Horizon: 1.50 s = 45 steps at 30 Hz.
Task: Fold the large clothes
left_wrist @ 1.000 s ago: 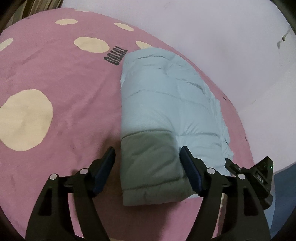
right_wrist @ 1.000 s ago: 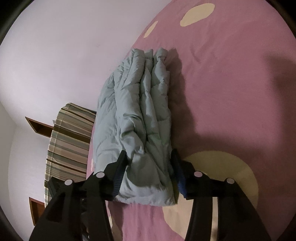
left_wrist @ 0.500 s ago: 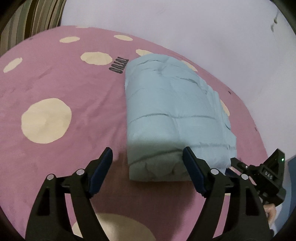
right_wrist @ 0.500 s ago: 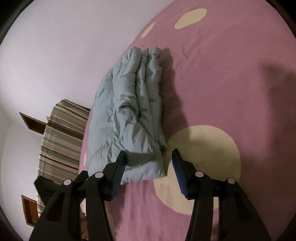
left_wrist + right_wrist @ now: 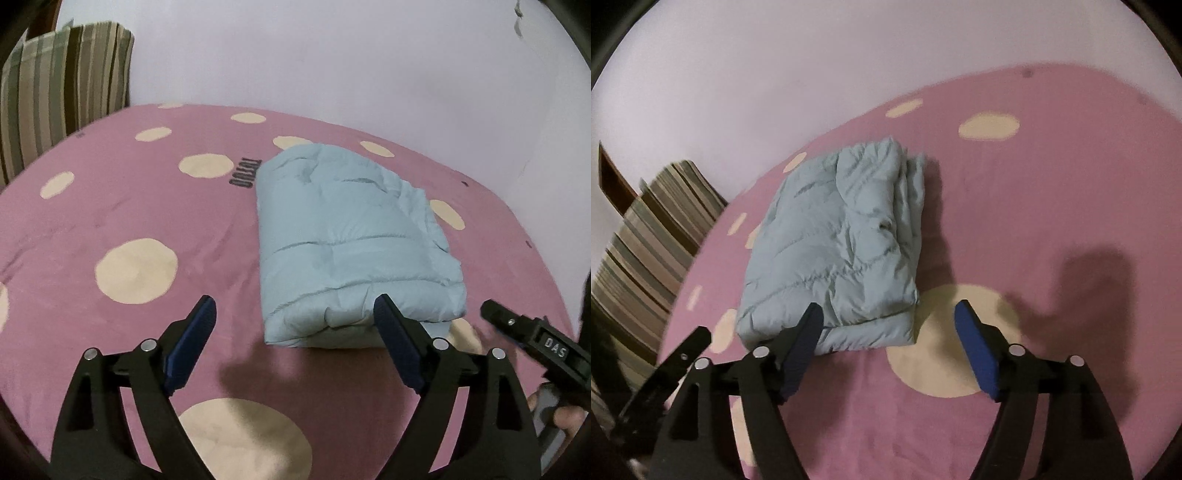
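A light blue padded jacket [image 5: 351, 240] lies folded into a thick bundle on the pink bedcover [image 5: 129, 206] with cream dots. My left gripper [image 5: 295, 310] hovers above and in front of the bundle's near end, its jaws opening, with nothing between the blue pads. In the right wrist view the same jacket [image 5: 842, 251] lies ahead and to the left. My right gripper [image 5: 888, 317] is raised in front of the jacket's near corner, jaws opening, pads clear of the fabric. The right gripper's black body [image 5: 543, 343] shows at the right edge of the left wrist view.
A striped pillow [image 5: 62, 85] leans at the bed's far left against a pale wall [image 5: 332, 55]; the pillow [image 5: 653, 251] shows at the left in the right wrist view too. A hand [image 5: 565, 421] grips the right tool. Black lettering [image 5: 245, 173] is printed beside the jacket.
Both grippers rose and pulled back from the folded jacket, widening their jaws; the right one, which stood around the jacket's near corner, now stands clear. The jacket stays where it lay.
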Motion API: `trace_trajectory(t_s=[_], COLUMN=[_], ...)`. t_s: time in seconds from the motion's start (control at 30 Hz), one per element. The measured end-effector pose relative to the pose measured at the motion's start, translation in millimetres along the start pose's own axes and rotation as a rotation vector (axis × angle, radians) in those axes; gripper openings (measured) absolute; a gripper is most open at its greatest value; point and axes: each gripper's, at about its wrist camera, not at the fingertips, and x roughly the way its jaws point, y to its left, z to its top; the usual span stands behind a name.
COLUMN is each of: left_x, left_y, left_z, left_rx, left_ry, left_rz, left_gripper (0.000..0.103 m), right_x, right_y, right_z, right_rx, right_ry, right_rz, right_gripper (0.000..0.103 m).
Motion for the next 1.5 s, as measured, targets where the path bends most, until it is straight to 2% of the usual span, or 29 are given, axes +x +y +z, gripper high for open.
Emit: trace_trajectory(t_s=[0.07,0.23,0.5,1.5], left_x=[-6.3,-22.7,-41.6,-50.9], left_y=[-3.2,-10.5,-13.5,-16.0], left_z=[0.4,2.1,6.1,-0.5], left_rx=[0.015,0.038,0.035,0.038], left_ry=[-0.014,-0.057,-0.108,-0.123], left_rz=[0.025,0.038,0.068,0.075], left_gripper=[0.094,0.095,0.099,0.1], right_x=[-8.6,-26.9,-42.4,-48.6], right_y=[0.4,11.8,26.6,38.9], right_z=[-0.4,-3.2,-9.0,-18.3], right_rx=[-0.042,-0.136,-0.199,-0.229], right_ry=[-0.026,-0.083,-0.128,-0.149], right_rz=[-0.03,-0.098,-0.117,-0.132], right_gripper=[0.077,0.08,0.08,0.081])
